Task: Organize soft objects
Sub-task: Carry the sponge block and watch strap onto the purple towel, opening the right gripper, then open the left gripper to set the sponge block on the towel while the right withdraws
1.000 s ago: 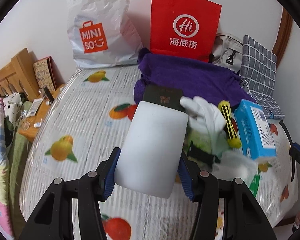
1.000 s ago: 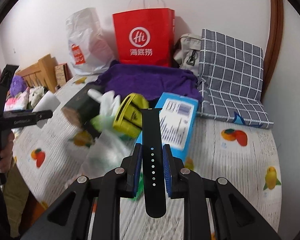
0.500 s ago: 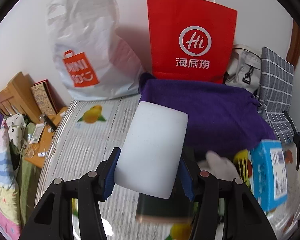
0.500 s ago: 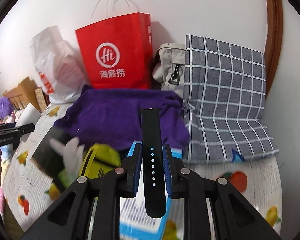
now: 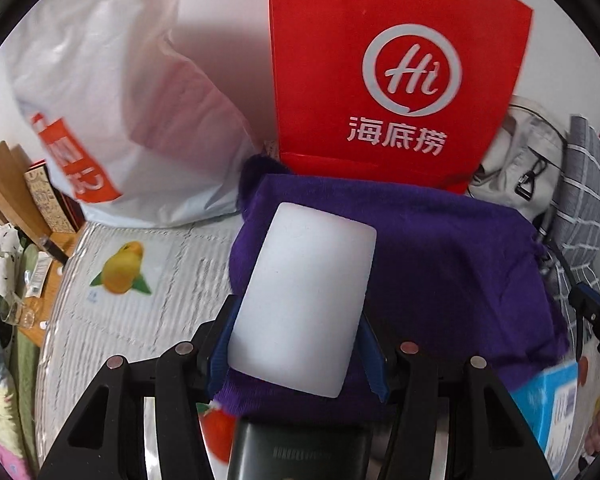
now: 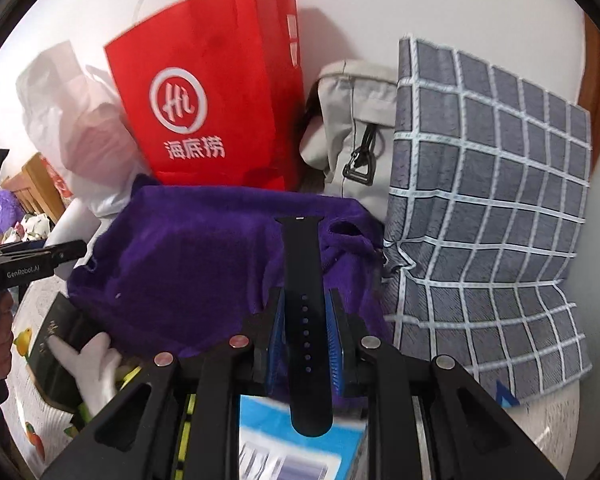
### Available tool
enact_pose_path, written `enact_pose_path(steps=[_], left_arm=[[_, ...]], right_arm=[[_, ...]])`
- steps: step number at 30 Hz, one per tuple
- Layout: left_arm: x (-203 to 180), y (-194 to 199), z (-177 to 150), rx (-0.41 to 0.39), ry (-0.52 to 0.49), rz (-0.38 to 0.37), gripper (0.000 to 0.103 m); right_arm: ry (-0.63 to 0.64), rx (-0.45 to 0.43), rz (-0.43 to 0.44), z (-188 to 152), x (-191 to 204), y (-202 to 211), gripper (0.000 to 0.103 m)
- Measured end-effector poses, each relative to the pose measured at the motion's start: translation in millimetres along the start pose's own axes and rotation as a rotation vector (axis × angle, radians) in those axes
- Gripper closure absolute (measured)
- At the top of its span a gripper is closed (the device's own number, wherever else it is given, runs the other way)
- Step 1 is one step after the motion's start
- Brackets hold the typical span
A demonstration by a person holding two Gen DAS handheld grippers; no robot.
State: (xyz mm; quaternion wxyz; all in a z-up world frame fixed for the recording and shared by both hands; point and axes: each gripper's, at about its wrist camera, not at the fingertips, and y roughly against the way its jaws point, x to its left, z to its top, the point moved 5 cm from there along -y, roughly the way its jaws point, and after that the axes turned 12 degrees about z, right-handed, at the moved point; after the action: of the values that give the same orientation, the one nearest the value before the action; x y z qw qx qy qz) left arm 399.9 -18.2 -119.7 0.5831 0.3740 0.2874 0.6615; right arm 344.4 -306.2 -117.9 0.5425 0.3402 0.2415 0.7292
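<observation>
My left gripper (image 5: 298, 344) is shut on a white sponge block (image 5: 304, 300) and holds it above the near edge of a purple towel (image 5: 452, 276). My right gripper (image 6: 303, 332) is shut on a black silicone watch strap (image 6: 303, 320), held over the same purple towel (image 6: 188, 264). The left gripper also shows at the left edge of the right wrist view (image 6: 28, 264). A white glove (image 6: 92, 368) lies by a dark box (image 6: 56, 344).
A red paper bag (image 5: 396, 72) and a white plastic bag (image 5: 112, 100) stand behind the towel against the wall. A beige bag (image 6: 352, 128) and a grey checked cushion (image 6: 488, 208) are at the right. A blue box (image 5: 548, 400) lies near the front.
Both grippers have moved forward toward the purple towel and the bags, still holding the sponge and the strap. The glove, yellow item and blue box have slid down out of the views.
</observation>
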Motion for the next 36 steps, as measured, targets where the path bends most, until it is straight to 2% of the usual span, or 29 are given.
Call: enact_pose_path(steps=[3, 6, 10, 14, 19, 29, 30, 32, 33, 34, 36], left_arm=[[-3, -19, 10, 0.036, 0.022, -0.025, 0.050], [-5, -35, 18, 0.046, 0.026, 0.001, 0.050], [-5, -53, 24, 0.084, 0.044, -0.013, 0.050], [-12, -68, 25, 0.119, 0.020, -0.010, 0.049], [-16, -79, 27, 0.149, 0.014, -0.016, 0.049], [-17, -86, 40, 0.162, 0.037, -0.020, 0.045], [-17, -86, 41, 0.167, 0.039, -0.026, 0.042], [-15, -87, 47, 0.174, 0.038, -0.045, 0.035], [-16, -86, 47, 0.180, 0.032, -0.064, 0.029], [-18, -86, 48, 0.182, 0.030, -0.072, 0.028], [-16, -83, 46, 0.178, 0.034, -0.071, 0.028]], right_arm=[[0.002, 0.029, 0.029, 8, -2, -17, 0.083], [-0.003, 0.047, 0.062, 14, -3, -32, 0.083], [-0.050, 0.078, 0.120, 15, -7, -49, 0.083], [-0.031, 0.097, 0.076, 15, -11, -61, 0.082], [-0.077, 0.132, 0.115, 12, -18, -72, 0.082], [-0.077, 0.144, 0.111, 13, -16, -77, 0.082], [-0.070, 0.142, 0.108, 12, -15, -76, 0.078], [-0.060, 0.136, 0.102, 13, -12, -75, 0.059], [-0.048, 0.128, 0.099, 13, -10, -72, 0.043], [-0.030, 0.116, 0.094, 14, -7, -68, 0.033], [-0.010, 0.097, 0.081, 15, -5, -59, 0.030]])
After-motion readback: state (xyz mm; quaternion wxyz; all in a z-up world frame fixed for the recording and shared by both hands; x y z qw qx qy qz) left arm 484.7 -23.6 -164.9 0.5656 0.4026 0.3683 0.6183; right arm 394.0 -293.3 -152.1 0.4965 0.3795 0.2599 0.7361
